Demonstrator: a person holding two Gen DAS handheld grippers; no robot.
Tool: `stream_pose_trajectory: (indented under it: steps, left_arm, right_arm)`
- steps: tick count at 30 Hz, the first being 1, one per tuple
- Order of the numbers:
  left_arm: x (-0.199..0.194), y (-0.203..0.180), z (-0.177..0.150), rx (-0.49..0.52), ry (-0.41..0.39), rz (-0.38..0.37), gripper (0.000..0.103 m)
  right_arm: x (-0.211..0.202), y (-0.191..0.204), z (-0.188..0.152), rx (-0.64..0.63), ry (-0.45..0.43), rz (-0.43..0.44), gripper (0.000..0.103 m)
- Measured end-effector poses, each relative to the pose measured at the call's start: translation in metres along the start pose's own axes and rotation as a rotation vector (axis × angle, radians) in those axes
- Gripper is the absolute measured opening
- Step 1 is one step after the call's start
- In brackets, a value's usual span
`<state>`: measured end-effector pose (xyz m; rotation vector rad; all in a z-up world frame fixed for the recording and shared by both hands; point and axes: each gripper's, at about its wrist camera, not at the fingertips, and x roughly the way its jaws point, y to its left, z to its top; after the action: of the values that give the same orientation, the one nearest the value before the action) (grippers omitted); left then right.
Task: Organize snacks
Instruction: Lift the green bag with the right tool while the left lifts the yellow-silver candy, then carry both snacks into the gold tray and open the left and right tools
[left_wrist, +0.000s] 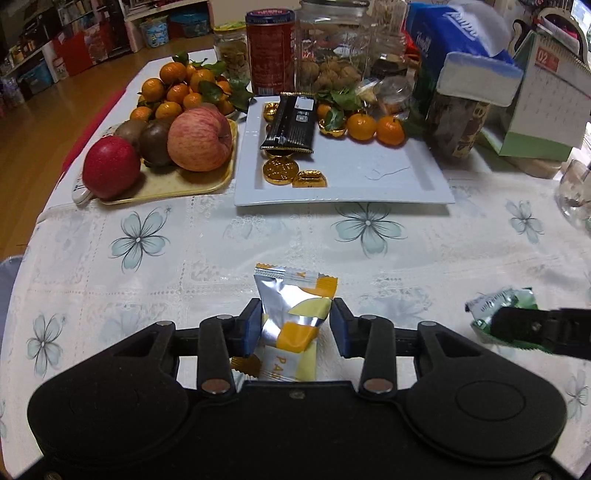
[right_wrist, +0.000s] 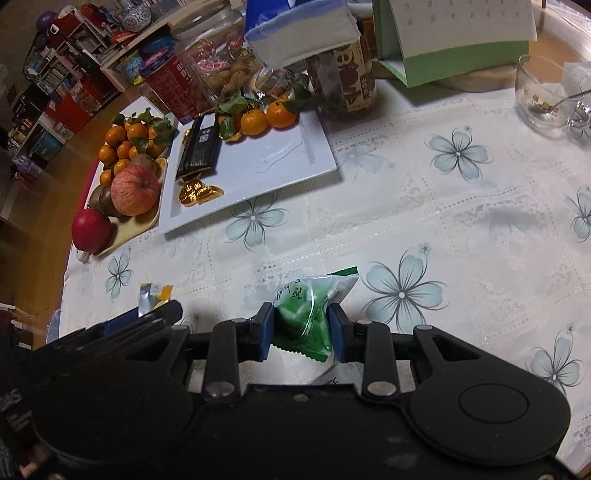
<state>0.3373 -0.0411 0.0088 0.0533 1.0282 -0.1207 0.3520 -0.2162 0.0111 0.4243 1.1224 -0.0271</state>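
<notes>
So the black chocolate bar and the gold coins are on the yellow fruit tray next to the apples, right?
Not quite. The black chocolate bar and gold coins lie on the white rectangular plate, beside the yellow fruit tray that holds the apples. The left wrist view shows it.

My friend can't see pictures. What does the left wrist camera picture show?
The left tongs hold a yellow and silver snack packet above a flowered tablecloth. Behind it, a white plate carries gold coins, a black snack bar and small oranges, beside a yellow tray of fruit.
</notes>
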Motion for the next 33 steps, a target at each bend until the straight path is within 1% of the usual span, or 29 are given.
stream_pose_trajectory:
  steps: [1,4,6,9,12,14,17,20,24,26,30,32,33]
  left_arm:
    - [-0.013,-0.003,-0.005,0.006,-0.008,0.009,0.048]
    - [-0.051,-0.008,-0.024,0.041,-0.079,0.014,0.048]
    - [-0.076,-0.004,-0.043,0.028,-0.122,-0.001,0.048]
    - [-0.103,0.006,-0.077,-0.005,-0.16,-0.013,0.048]
    - [-0.124,0.014,-0.116,-0.007,-0.189,0.023,0.048]
    - [-0.134,0.02,-0.138,-0.015,-0.188,0.017,0.048]
    - [-0.144,0.024,-0.164,-0.033,-0.171,-0.013,0.048]
    - [-0.156,0.024,-0.189,-0.044,-0.176,-0.016,0.048]
    - [-0.165,0.019,-0.218,-0.071,-0.153,-0.06,0.048]
    - [-0.169,0.015,-0.235,-0.079,-0.142,-0.074,0.048]
    - [-0.173,0.009,-0.263,-0.088,-0.106,-0.098,0.048]
    - [-0.174,0.005,-0.272,-0.095,-0.091,-0.109,0.048]
    - [-0.175,0.004,-0.279,-0.101,-0.081,-0.117,0.048]
  right_arm:
    - [-0.006,-0.001,-0.003,-0.012,-0.025,0.004,0.033]
    - [-0.028,-0.005,-0.015,-0.04,-0.092,0.025,0.033]
    - [-0.045,-0.01,-0.025,-0.046,-0.139,0.046,0.033]
    - [-0.071,-0.018,-0.044,-0.039,-0.214,0.089,0.033]
    - [-0.095,-0.027,-0.078,-0.043,-0.283,0.108,0.033]
    - [-0.106,-0.034,-0.104,-0.049,-0.304,0.117,0.033]
    - [-0.118,-0.044,-0.145,-0.06,-0.314,0.113,0.033]
    - [-0.126,-0.049,-0.184,-0.08,-0.322,0.076,0.033]
    - [-0.14,-0.06,-0.235,-0.07,-0.334,0.042,0.034]
    - [-0.146,-0.069,-0.255,-0.036,-0.324,0.05,0.034]
    - [-0.158,-0.09,-0.291,0.07,-0.287,0.077,0.034]
    - [-0.163,-0.094,-0.304,0.084,-0.281,0.071,0.034]
    - [-0.165,-0.092,-0.307,0.069,-0.277,0.059,0.034]
